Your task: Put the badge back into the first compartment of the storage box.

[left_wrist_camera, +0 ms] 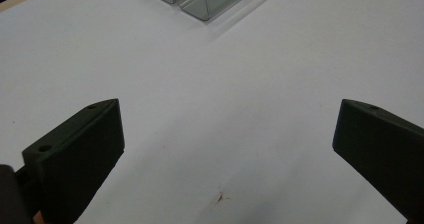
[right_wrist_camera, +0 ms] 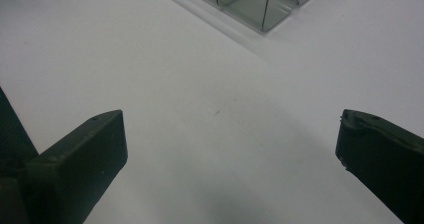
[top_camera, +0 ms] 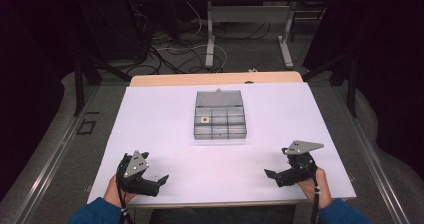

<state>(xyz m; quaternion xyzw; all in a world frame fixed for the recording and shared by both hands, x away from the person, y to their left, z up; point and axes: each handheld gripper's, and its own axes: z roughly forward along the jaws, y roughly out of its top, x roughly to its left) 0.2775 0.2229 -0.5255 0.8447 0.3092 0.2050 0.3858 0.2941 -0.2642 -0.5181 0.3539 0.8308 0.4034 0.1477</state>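
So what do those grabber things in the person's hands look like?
Each hand holds a black gripper: the left gripper and the right gripper. Each has two chunky black jaws, a grey three-cornered plate with little holes on top, and a black cable trailing back. The person wears blue sleeves.

No legible txt, labels or nos. anywhere, incl. on clear box (top_camera: 220,115).

Left gripper (top_camera: 159,180) and right gripper (top_camera: 272,174) sit low and well apart, jaws spread wide, tips pointing inward.
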